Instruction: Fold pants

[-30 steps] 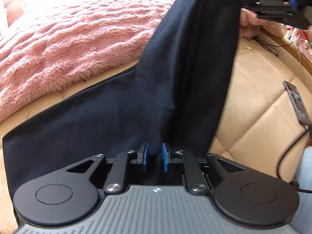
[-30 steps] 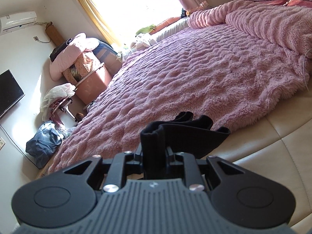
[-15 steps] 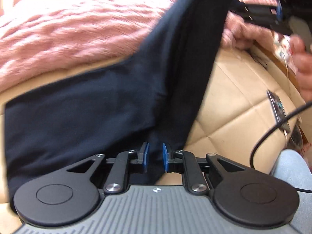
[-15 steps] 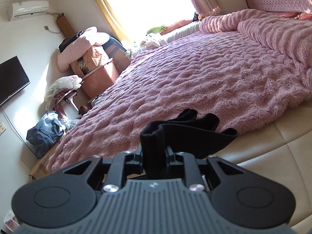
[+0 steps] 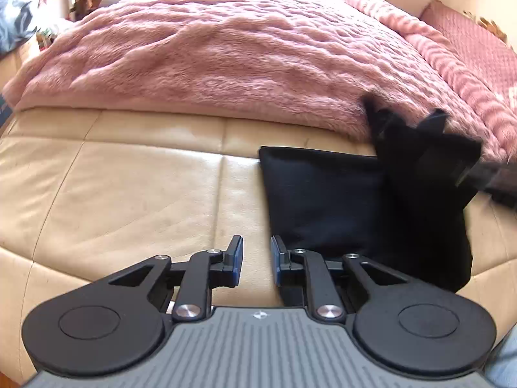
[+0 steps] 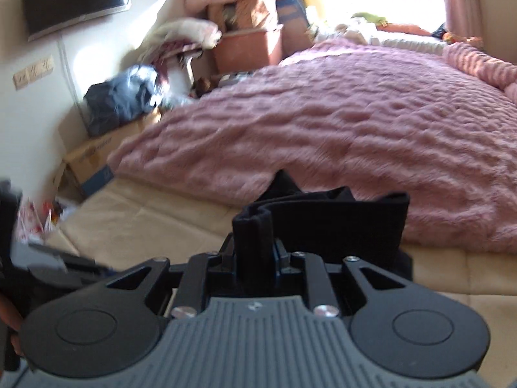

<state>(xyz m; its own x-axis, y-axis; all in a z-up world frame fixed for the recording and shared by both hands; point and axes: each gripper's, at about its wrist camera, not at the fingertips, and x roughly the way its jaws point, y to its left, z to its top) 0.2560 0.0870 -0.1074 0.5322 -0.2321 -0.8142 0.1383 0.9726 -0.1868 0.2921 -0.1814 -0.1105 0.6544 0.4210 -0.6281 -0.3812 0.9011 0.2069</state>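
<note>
Left gripper (image 5: 255, 263) had let go of pants (image 5: 326, 194), jaws apart and empty over the bed (image 5: 129, 194); right gripper (image 6: 253, 252) still clamped the bunched waistband, angled down.

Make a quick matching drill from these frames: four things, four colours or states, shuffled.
Things:
1. left claw
2. right claw
3. fuzzy blanket
4. mattress

States:
A. cream, quilted, partly bare
B. clamped on black pants
C. pink, spread over the bed
D. nothing between its pads

Pairs: 1-D, 2-B, 3-C, 4-A
</note>
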